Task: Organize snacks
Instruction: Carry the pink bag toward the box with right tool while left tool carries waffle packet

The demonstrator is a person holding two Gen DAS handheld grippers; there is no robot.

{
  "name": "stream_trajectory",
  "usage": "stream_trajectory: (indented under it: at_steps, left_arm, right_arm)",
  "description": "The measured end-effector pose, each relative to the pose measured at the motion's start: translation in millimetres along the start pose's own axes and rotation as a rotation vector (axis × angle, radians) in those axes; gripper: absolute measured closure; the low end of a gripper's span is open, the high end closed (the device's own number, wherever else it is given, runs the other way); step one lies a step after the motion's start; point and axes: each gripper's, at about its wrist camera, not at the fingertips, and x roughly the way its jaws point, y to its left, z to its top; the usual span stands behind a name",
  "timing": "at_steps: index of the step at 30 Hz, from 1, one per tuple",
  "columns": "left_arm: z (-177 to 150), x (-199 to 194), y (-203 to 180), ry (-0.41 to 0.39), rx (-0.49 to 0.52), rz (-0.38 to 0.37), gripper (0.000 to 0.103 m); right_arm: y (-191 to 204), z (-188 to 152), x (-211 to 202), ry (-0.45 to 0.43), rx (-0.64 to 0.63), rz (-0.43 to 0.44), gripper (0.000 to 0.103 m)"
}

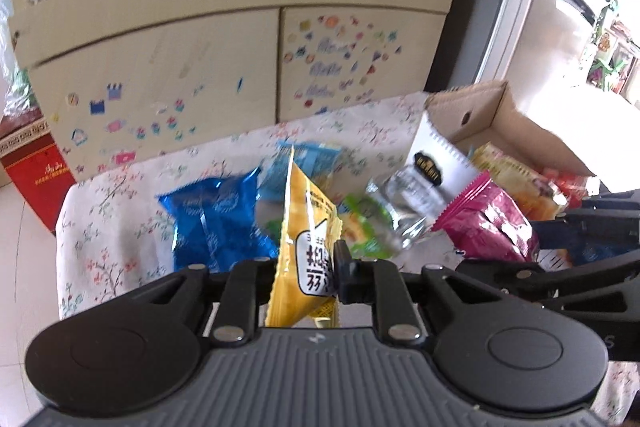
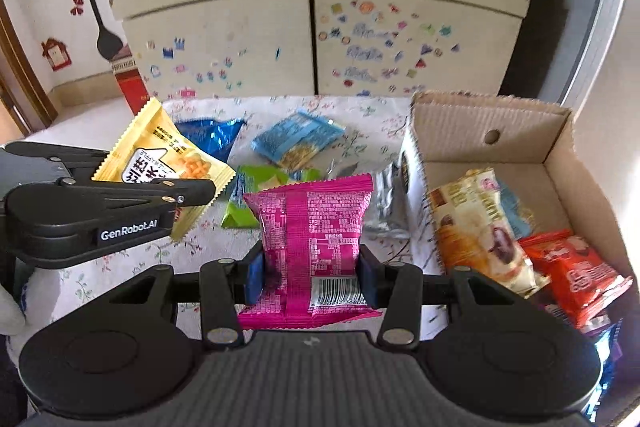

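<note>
My left gripper [image 1: 306, 275] is shut on a yellow snack packet [image 1: 306, 227], held edge-on above the flowered tablecloth [image 1: 112, 203]. The same yellow packet [image 2: 160, 155] and left gripper [image 2: 192, 193] show at the left of the right wrist view. My right gripper [image 2: 310, 277] is shut on a magenta snack packet [image 2: 316, 227], its pads pressing both sides; that magenta packet [image 1: 484, 223] also appears at the right of the left wrist view. Loose on the cloth lie a dark blue packet [image 1: 212, 219], a light blue packet [image 2: 296, 139], a green packet [image 2: 256, 199] and a silver packet [image 2: 386, 203].
A cardboard box [image 2: 492, 115] stands at the right, holding a cream packet [image 2: 476, 231], a red packet [image 2: 572, 275] and others. Behind the table is a cream cabinet [image 2: 312, 43] with stickers and a cluttered shelf. A red box [image 1: 36, 179] sits on the floor at left.
</note>
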Motion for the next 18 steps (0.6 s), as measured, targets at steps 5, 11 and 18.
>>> stream_trajectory:
  at_steps: [5,11,18]
  left_arm:
    - [12,-9,-15,-0.034,0.012,-0.02,0.086]
    - [24,-14,-35,-0.069,0.019,-0.048,0.086]
    - [34,-15,-64,-0.098,0.035,-0.088,0.086]
  right_arm:
    - [-13,4,-18,-0.039,0.022,-0.006,0.051]
    - [-32,6,-38,-0.08,0.056,-0.026,0.051]
    - [-62,8,-60,-0.135,0.124,-0.064,0.05]
